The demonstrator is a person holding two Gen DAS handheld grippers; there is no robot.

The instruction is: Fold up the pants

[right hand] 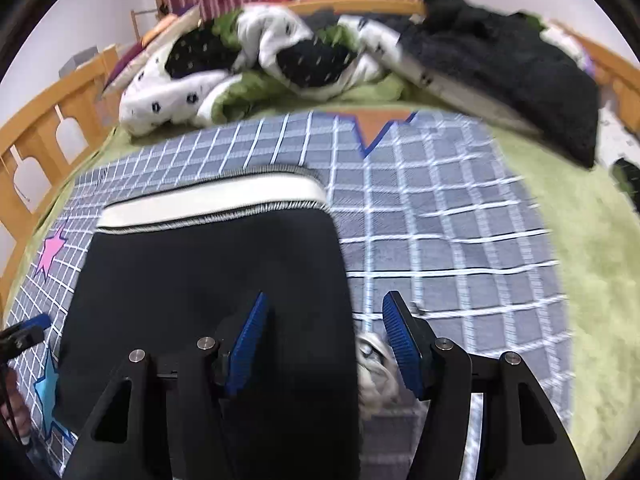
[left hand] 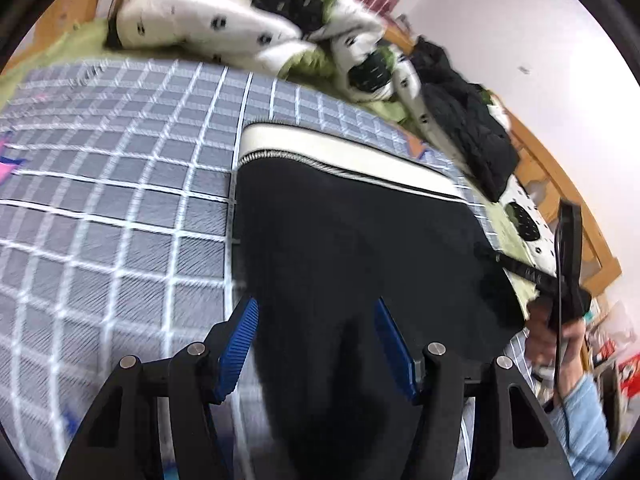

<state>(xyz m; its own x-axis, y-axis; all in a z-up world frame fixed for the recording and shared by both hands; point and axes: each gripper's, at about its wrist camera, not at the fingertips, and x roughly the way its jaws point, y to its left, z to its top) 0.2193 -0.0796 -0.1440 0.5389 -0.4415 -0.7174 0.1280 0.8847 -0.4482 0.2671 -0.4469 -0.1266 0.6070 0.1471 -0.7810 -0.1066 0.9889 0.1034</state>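
Nearest, the left gripper (left hand: 314, 340) hangs with its blue-padded jaws spread wide, holding nothing, over the lower part of the black pants (left hand: 352, 240). The right gripper (right hand: 324, 340) is equally wide open and empty, straddling the pants' right edge. The pants lie flat on a grey checked blanket (right hand: 440, 220), their white waistband (right hand: 208, 200) at the far end. They appear folded lengthwise, leg over leg; the crosswise folds seem still to come. Beyond lie a crumpled spotted quilt (right hand: 256, 64) and a dark garment (right hand: 512, 68).
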